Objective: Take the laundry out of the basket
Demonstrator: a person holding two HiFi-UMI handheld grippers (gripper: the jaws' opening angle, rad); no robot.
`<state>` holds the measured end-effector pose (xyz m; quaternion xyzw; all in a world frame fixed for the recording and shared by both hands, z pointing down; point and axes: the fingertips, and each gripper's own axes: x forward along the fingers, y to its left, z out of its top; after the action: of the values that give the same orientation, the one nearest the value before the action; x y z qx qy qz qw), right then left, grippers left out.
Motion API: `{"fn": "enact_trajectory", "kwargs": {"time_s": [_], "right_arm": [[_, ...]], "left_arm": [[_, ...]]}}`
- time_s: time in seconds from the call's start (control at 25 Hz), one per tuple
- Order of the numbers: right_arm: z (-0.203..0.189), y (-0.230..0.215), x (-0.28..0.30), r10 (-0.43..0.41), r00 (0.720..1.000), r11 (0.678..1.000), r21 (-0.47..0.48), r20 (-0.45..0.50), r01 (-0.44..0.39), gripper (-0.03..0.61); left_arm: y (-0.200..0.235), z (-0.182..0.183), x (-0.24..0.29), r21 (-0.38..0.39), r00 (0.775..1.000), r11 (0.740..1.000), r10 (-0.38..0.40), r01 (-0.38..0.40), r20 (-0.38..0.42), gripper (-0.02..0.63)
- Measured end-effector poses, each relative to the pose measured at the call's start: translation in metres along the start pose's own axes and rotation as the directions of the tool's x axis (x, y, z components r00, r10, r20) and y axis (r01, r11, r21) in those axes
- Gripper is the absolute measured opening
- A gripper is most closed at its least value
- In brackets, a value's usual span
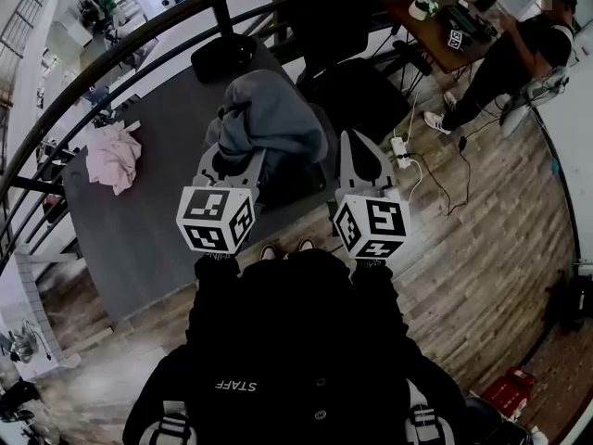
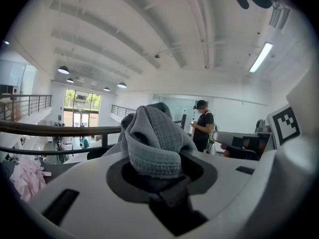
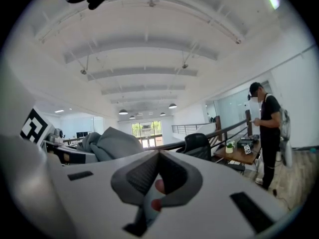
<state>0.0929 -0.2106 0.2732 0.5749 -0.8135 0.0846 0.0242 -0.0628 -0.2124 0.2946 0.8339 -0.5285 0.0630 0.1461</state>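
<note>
Grey garment: bunched, pinched between the jaws of the left gripper, rising toward 12 o'clock.
Right gripper: jaws together, empty; garment at its 9 o'clock.
Pink cloth: on table, 9 o'clock, well apart.

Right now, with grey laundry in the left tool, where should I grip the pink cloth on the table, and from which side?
Take the pink cloth by a raised fold near its middle, coming straight down from above. It lies crumpled in a low heap on the table, so its edges seem to sit flat while the folds stand up. The right tool looks empty.
</note>
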Motion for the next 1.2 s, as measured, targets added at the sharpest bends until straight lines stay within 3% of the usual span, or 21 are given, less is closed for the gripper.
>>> {"fn": "enact_trajectory", "kwargs": {"time_s": [0.28, 0.72, 1.2], "right_arm": [[0.019, 0.009, 0.003, 0.02, 0.998, 1.0, -0.019, 0.057, -0.019, 0.014], [0.036, 0.02, 0.015, 0.038, 0.993, 0.997, -0.065, 0.108, -0.031, 0.014], [0.046, 0.032, 0.017, 0.056, 0.988, 0.992, -0.121, 0.143, -0.039, 0.014]], "left_arm": [[-0.001, 0.023, -0.006, 0.037, 0.994, 0.999, 0.027, -0.031, 0.103, 0.143], [0.004, 0.045, -0.011, 0.075, 0.979, 0.995, 0.052, -0.068, 0.195, 0.143], [0.009, 0.057, -0.017, 0.1, 0.971, 0.991, 0.067, -0.092, 0.227, 0.143]]}}
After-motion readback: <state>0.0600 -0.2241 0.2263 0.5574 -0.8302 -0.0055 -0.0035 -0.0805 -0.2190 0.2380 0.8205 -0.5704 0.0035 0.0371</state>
